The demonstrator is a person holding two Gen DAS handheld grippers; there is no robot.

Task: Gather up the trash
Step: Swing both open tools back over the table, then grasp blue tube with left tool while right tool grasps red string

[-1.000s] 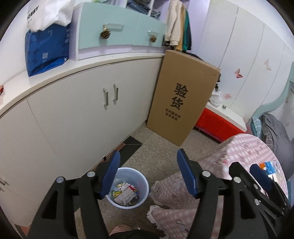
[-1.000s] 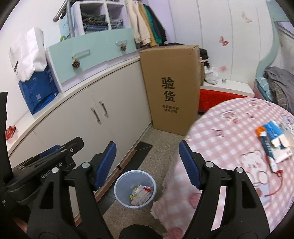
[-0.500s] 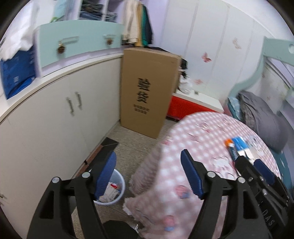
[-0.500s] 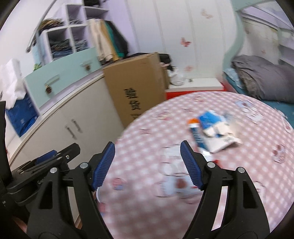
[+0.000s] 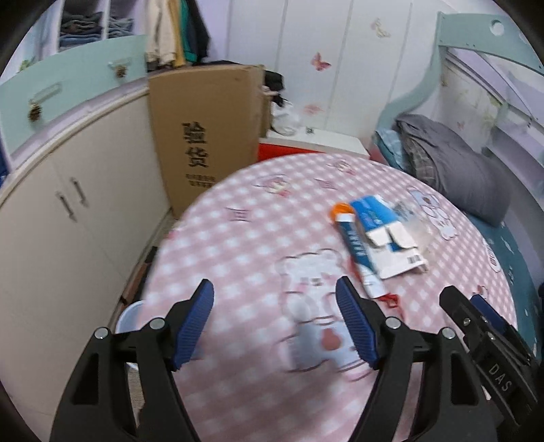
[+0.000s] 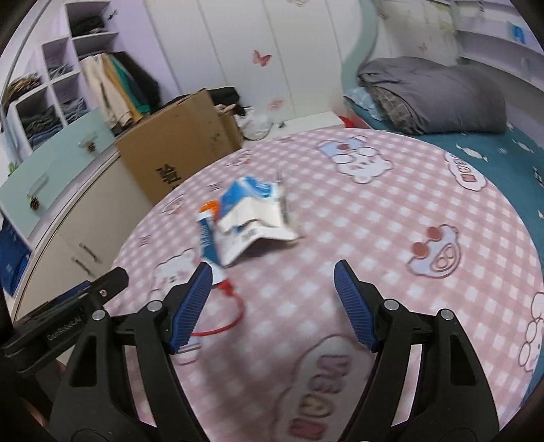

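Both jaws are held wide with nothing between them, the left gripper [image 5: 274,295] having just been opening, the right gripper [image 6: 272,278] beside it, and beyond, at one o'clock on the pink checked tablecloth [image 5: 258,238], a blue-and-white wrapper [image 5: 384,234] is seen lying flat.

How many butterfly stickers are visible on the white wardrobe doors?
2 in the left wrist view: a pink butterfly left, a pale butterfly upper right. Others may be hidden.

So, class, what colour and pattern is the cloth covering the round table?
Pink-and-white check with cartoon bears, on the tablecloth; the right wrist view shows it best.
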